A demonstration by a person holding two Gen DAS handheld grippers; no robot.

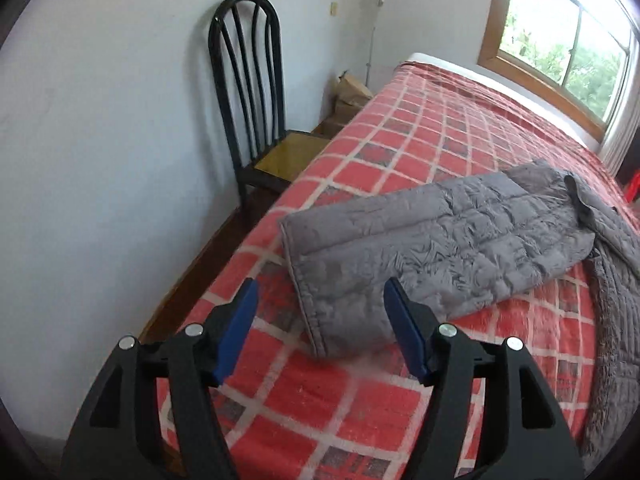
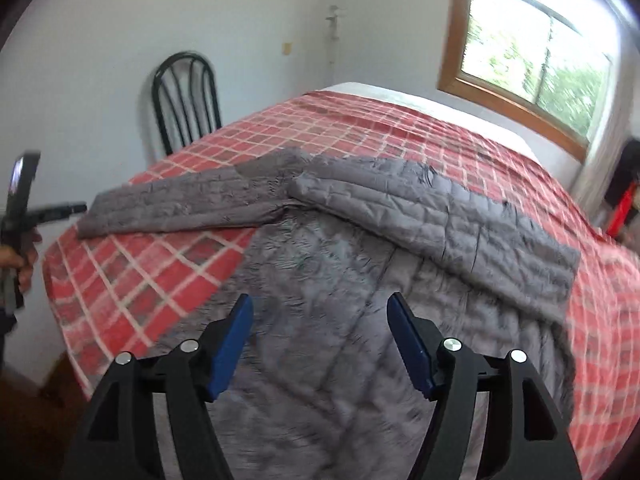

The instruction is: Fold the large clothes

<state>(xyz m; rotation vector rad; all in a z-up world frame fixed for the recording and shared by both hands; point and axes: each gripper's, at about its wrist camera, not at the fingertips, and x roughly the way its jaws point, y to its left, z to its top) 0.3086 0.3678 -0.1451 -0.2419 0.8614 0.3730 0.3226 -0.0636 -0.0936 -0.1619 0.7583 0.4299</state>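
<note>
Grey quilted jacket [image 2: 320,280] lies flat, sleeves [image 1: 420,248] spread sideways.

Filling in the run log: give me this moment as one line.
jacket: flat on bed, sleeves spread | left gripper: open, empty, over left cuff | right gripper: open, empty, over body

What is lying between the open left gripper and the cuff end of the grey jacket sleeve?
Only bare red checked bedspread. In the left wrist view, the left gripper is open above it, and the sleeve cuff lies just past the fingertips, untouched.
</note>
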